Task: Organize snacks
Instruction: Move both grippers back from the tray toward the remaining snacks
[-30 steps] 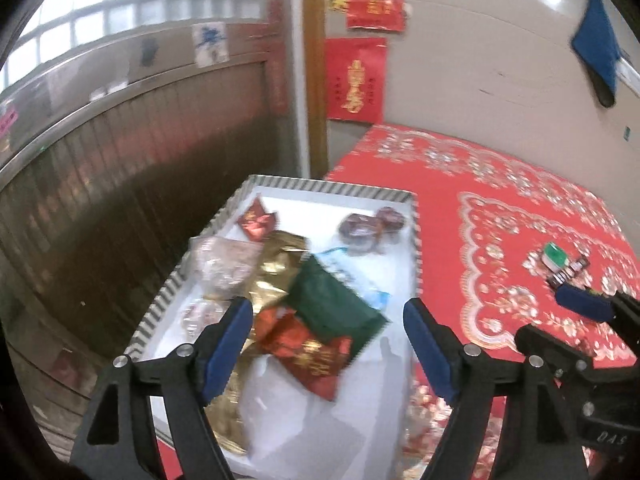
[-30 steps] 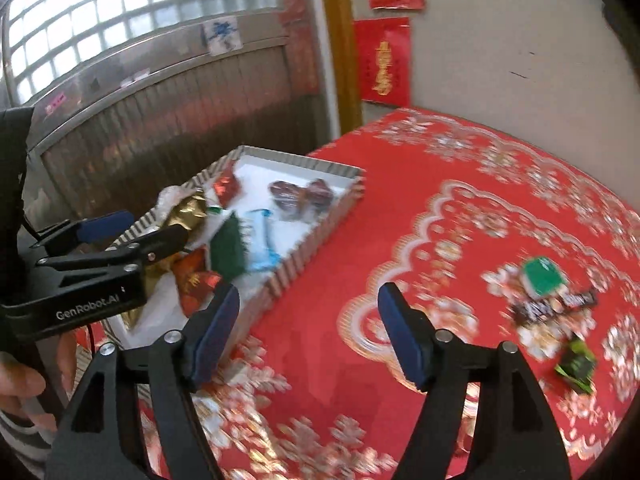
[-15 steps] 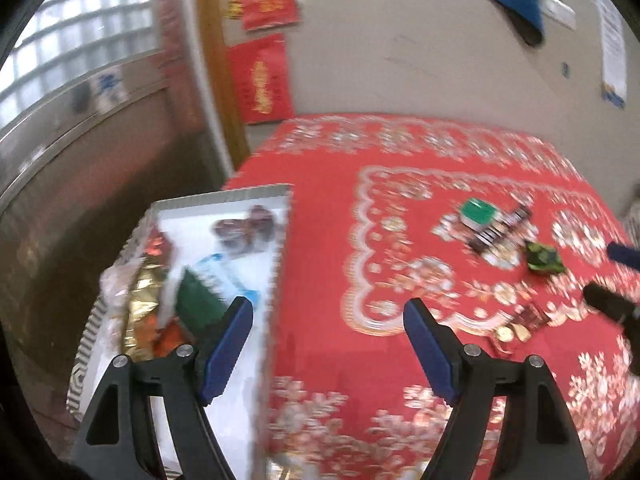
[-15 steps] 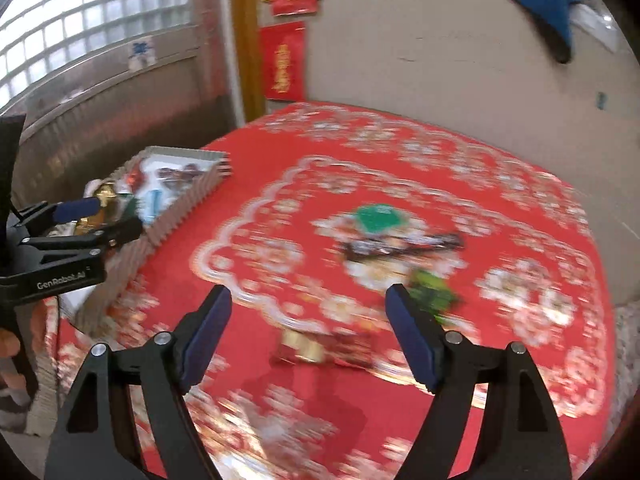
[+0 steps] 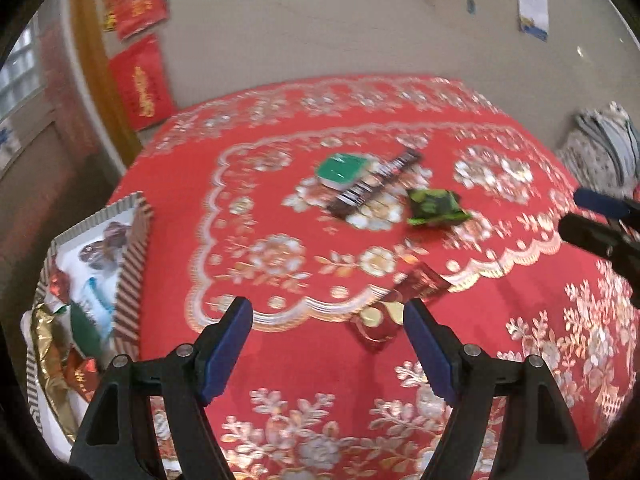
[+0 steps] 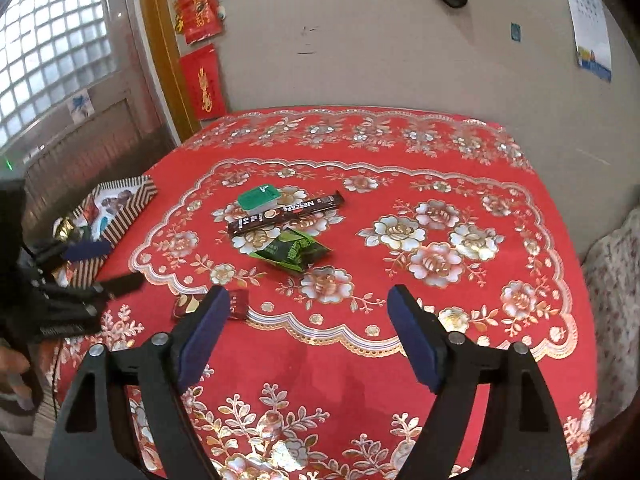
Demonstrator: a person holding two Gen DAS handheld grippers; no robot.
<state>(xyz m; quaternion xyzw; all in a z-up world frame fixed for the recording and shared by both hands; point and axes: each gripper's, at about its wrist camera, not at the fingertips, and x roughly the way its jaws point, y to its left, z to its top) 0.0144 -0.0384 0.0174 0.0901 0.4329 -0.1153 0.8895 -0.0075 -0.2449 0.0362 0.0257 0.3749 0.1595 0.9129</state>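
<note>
Left gripper: the black two-finger left gripper with blue pads (image 5: 326, 344) hangs released over the red floral-patterned counter (image 6: 360, 360), nothing between its jaws; in the right wrist view it is blurred at 9 o'clock, partly cut by the frame edge.
Right gripper: the black right gripper with dark blue pads (image 6: 308, 334) is released and empty; its jaws have just been opening. In the left wrist view only its tips enter at 3 o'clock, blurred.
Red packet: a small red and gold foil snack packet (image 5: 400, 308) lies on the counter between the left gripper's fingertips, nearer the right one; in the right wrist view the right gripper's left finger hides part of it.
Centre group: a green rectangular lidded box (image 6: 258, 198), a long dark brown Nescafe stick sachet (image 6: 286, 214) touching it, and a green crinkled snack bag (image 6: 294, 250) just beside, toward 6 o'clock.
Tray: a white tray with a striped rim (image 5: 134, 264) sits at the counter's 9 o'clock edge, holding mixed wrapped snacks (image 5: 80, 320); motion blur makes them hard to sort, and the frame cuts its near end.
Person: a hand shows at 8 o'clock in the right wrist view, mostly cropped.
</note>
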